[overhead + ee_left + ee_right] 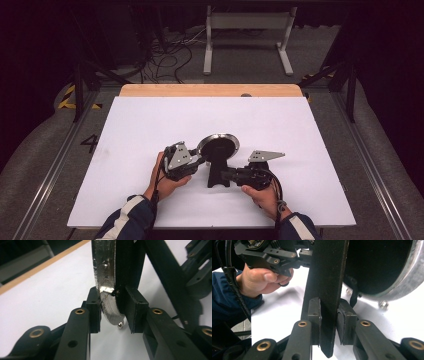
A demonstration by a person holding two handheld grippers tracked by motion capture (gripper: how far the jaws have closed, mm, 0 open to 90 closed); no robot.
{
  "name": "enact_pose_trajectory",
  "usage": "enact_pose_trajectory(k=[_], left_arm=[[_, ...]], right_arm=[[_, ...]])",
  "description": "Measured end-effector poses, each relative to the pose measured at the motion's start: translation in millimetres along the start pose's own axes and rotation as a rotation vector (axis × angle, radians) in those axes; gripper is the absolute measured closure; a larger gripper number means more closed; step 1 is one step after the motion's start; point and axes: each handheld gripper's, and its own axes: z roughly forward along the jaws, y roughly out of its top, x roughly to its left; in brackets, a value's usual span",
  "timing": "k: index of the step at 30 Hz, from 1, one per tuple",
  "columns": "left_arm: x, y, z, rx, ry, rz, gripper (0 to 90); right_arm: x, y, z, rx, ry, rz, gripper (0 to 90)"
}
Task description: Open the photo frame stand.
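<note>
Grip on both ends is the step in hand: the right gripper [328, 322] clamps the black stem [327, 290], while the left gripper [113, 312] pinches the silver-rimmed disc [106, 277] low over the white table [150, 125], near its front middle. Next, I judge, both hands must move together to keep the piece from twisting.

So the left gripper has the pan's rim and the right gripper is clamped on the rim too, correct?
Not quite. The right gripper is clamped on the pan's flat black handle, as the right gripper view shows. The left gripper does have the silver rim.

pan [105, 270] rim cropped (top edge)
</note>
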Motion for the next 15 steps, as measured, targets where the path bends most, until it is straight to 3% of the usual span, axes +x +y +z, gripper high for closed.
enact_pose_trajectory(k=[2, 4, 6, 15], left_arm=[[-0.1, -1.1, 0.7, 0.014, 0.040, 0.020, 70.6], [1.9, -3.4, 2.3, 0.010, 0.041, 0.013, 70.9], [0.8, -2.0, 2.7, 0.017, 0.056, 0.039, 70.6], [-1.4, -2.1, 3.7, 0.026, 0.074, 0.068, 70.1]], right_arm=[[0.4, -0.6, 1.6, 0.017, -0.009, -0.005, 75.3], [0.5, -1.7, 3.4, 0.026, -0.020, -0.011, 75.4], [0.4, -1.4, 4.0, 0.025, -0.025, -0.011, 75.3], [0.5, -2.6, 4.4, 0.036, -0.036, -0.020, 75.7]])
